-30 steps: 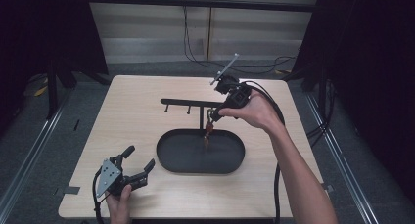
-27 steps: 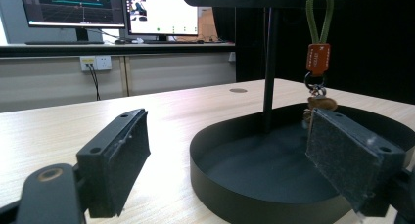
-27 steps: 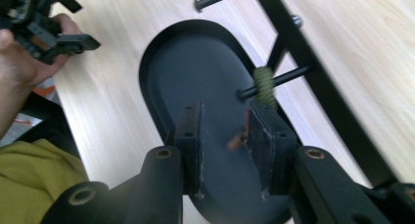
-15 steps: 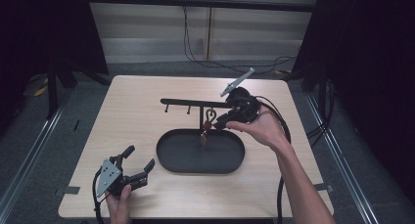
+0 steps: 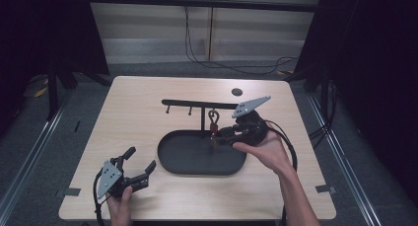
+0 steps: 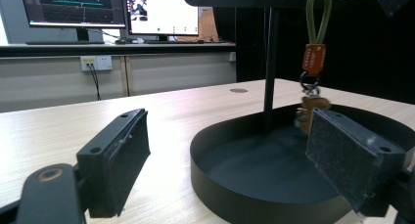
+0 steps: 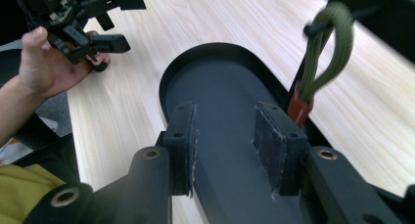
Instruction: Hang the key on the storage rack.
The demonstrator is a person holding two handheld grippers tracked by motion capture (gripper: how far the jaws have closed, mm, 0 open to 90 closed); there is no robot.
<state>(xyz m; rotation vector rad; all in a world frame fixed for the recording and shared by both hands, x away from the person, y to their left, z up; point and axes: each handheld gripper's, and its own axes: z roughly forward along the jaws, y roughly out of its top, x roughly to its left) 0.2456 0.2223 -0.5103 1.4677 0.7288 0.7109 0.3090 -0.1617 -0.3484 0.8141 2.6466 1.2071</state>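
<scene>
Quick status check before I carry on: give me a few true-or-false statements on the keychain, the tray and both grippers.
1. The keychain hangs by its green loop from the black rack. True.
2. The right gripper has the keychain clamped in its jaws. False: its jaws stand apart with nothing between them, beside the keychain.
3. The left gripper is inside the black tray. False: it is over the table, left of the tray.
4. The left gripper's jaws are open. True.

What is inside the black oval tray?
Above the tray a keychain hangs from the rack's bar, its lowest charm dipping below the rim. The right gripper covers part of the floor beside it.
</scene>
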